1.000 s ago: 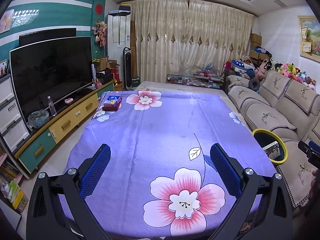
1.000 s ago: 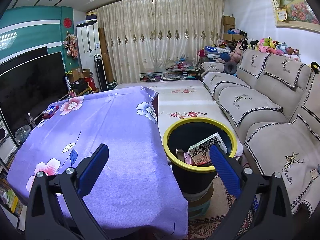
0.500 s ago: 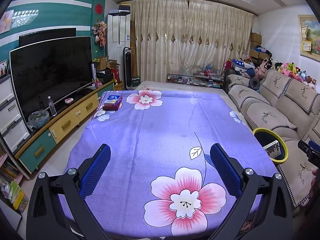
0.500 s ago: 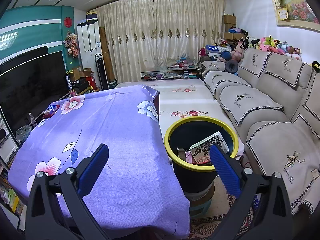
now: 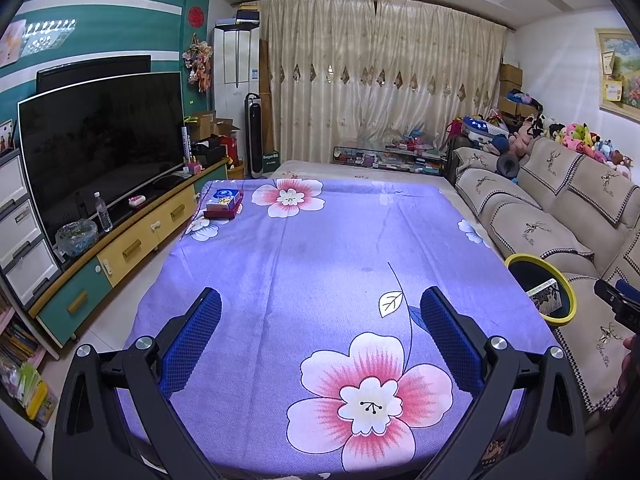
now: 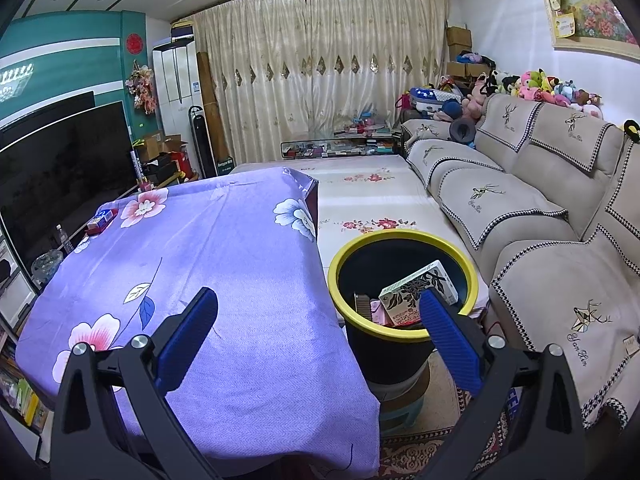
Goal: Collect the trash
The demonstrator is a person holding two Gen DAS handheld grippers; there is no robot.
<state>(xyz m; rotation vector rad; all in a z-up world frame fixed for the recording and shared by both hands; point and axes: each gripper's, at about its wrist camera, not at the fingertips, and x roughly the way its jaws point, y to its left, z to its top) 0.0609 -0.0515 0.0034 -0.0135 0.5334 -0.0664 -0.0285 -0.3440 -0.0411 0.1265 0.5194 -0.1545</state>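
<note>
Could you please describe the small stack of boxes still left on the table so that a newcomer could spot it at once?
Find the table under the purple floral cloth. At its far corner on the television side lies the stack of boxes: a blue-topped box on a dark red one. Nothing else lies on the cloth in view.

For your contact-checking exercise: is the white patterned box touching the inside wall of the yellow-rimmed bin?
Cannot tell. In the right wrist view the white patterned box leans inside the yellow-rimmed bin, but the gripper's fingers hide where they would meet.

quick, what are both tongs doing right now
Left tongs: open, holding nothing, over the table.
Right tongs: open, holding nothing, near the bin.
</note>
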